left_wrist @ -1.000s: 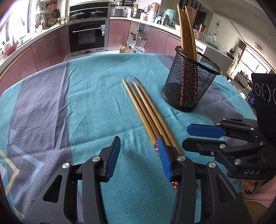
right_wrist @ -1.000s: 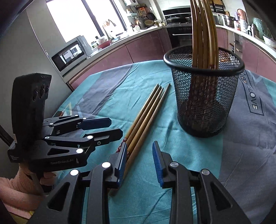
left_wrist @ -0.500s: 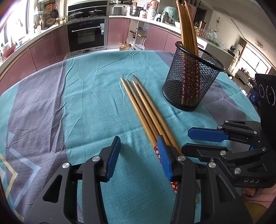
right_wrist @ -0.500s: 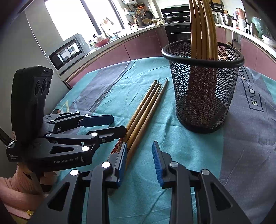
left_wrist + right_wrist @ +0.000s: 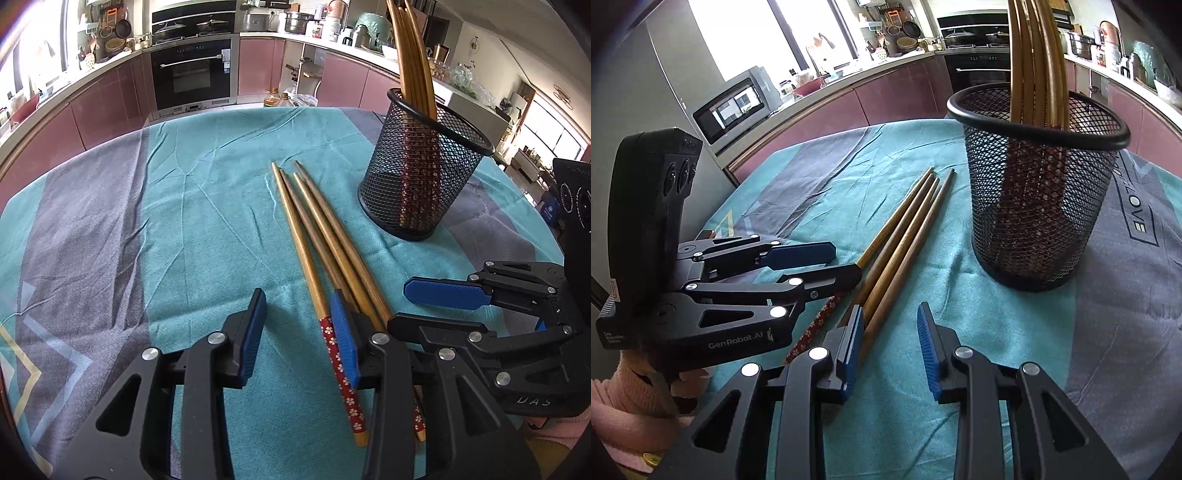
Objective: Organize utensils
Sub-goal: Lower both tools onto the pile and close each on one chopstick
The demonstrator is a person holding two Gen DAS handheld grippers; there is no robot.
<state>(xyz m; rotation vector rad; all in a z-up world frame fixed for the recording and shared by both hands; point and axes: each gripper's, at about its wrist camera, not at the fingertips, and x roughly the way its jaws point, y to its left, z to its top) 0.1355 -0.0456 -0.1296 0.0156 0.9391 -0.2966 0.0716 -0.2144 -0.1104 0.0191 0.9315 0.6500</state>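
Several wooden chopsticks (image 5: pixel 317 236) with red flowered ends lie side by side on the teal tablecloth (image 5: pixel 207 229); they also show in the right wrist view (image 5: pixel 905 236). A black mesh holder (image 5: pixel 421 177) stands upright to their right with several chopsticks in it, also in the right wrist view (image 5: pixel 1038 184). My left gripper (image 5: pixel 301 334) is open and empty, low over the near ends of the chopsticks. My right gripper (image 5: pixel 892 349) is open and empty just right of the chopsticks. Each gripper shows in the other's view.
The table is round, and its cloth has grey bands (image 5: pixel 81 221) and a printed corner (image 5: pixel 1137 218). Kitchen cabinets, an oven (image 5: pixel 192 70) and a microwave (image 5: pixel 735 103) stand beyond the table's far edge.
Both grippers have drawn back slightly toward the near ends of the chopsticks. Their jaws stay open. The chopsticks and holder have not moved.
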